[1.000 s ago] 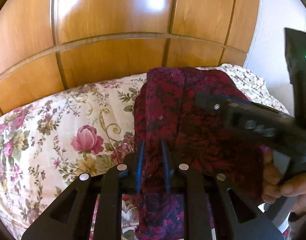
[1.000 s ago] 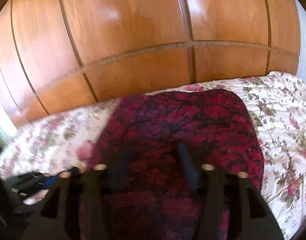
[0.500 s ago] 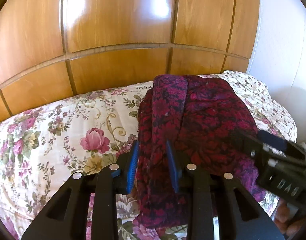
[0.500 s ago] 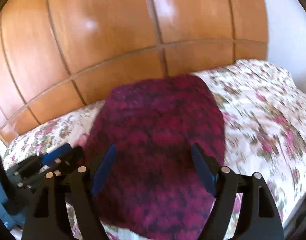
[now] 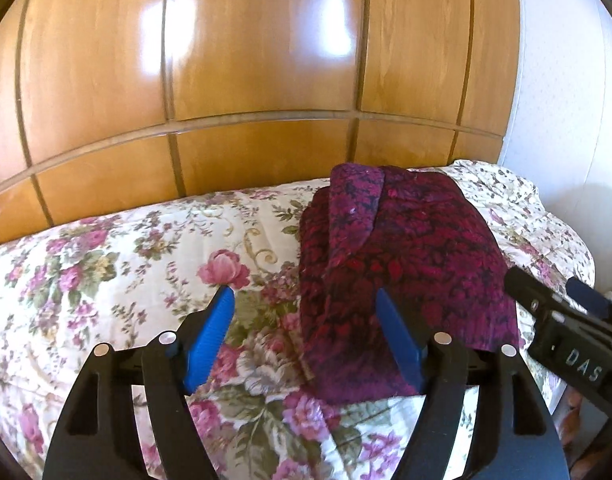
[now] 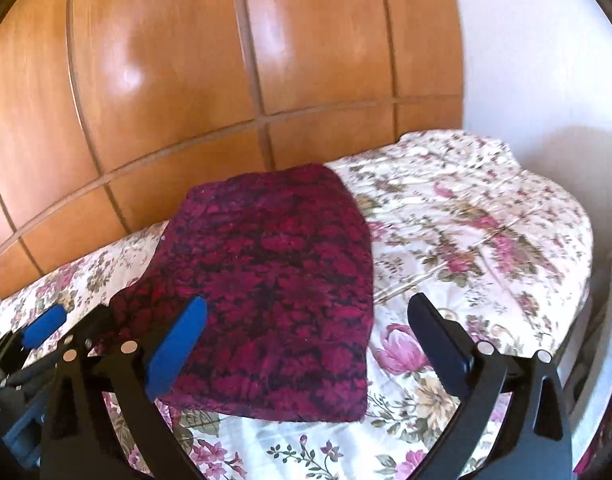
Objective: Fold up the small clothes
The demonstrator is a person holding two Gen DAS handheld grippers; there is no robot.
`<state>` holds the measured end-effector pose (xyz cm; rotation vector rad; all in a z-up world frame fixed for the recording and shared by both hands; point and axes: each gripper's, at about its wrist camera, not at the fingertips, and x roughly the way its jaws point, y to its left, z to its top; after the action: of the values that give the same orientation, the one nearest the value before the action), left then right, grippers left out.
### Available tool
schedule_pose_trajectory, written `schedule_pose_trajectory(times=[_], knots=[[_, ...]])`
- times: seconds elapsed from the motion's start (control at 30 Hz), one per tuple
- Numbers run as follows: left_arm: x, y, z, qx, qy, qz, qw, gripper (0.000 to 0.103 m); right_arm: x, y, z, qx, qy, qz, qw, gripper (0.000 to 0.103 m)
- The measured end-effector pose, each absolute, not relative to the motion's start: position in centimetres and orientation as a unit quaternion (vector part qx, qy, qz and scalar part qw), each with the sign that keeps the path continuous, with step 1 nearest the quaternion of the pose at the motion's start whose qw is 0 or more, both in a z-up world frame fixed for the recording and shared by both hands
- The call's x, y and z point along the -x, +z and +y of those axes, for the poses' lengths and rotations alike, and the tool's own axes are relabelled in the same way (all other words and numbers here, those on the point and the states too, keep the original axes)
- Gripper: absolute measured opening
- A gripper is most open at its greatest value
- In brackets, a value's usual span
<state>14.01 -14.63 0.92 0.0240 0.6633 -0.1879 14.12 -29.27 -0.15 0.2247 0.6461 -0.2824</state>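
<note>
Garment (image 6: 274, 280), dark red floral, lies folded flat on bed (image 6: 485, 216), near wooden headboard (image 6: 166, 80), far edge close to it. Left gripper (image 5: 304, 336) just short of garment's near edge, fingers (image 5: 210, 336) spreading, nothing pinched. Right gripper (image 6: 306, 344) likewise, fingers (image 6: 178, 344) opening wide, cloth below but not pressed. Likely release after fold, so cloth settles undisturbed.

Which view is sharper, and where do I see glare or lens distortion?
Left wrist view: sharp, with white glare patches on the wooden panels, whose grooves bow. Right wrist view: softer, motion-blurred on the red garment and floral bedspread; weaker glare, same fisheye curving.
</note>
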Motion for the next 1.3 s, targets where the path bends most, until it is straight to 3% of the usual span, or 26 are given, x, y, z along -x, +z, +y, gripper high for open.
schedule_pose_trajectory(times=[0.2,0.67,1.3], knots=[[-12.2,1.2,-13.4,-0.007,-0.065,0.316,0.947,0.083,-13.2,0.1,-28.3,-0.101,-0.151,0.312,0.932,0.101],[-10.7,1.4,-12.4,-0.004,-0.055,0.309,0.949,0.091,-12.0,-0.3,-27.1,-0.082,-0.148,0.318,0.933,0.101],[-10.5,2.2,-12.5,-0.006,-0.061,0.304,0.951,0.091,-11.7,0.0,-26.7,-0.078,-0.152,0.307,0.936,0.101]])
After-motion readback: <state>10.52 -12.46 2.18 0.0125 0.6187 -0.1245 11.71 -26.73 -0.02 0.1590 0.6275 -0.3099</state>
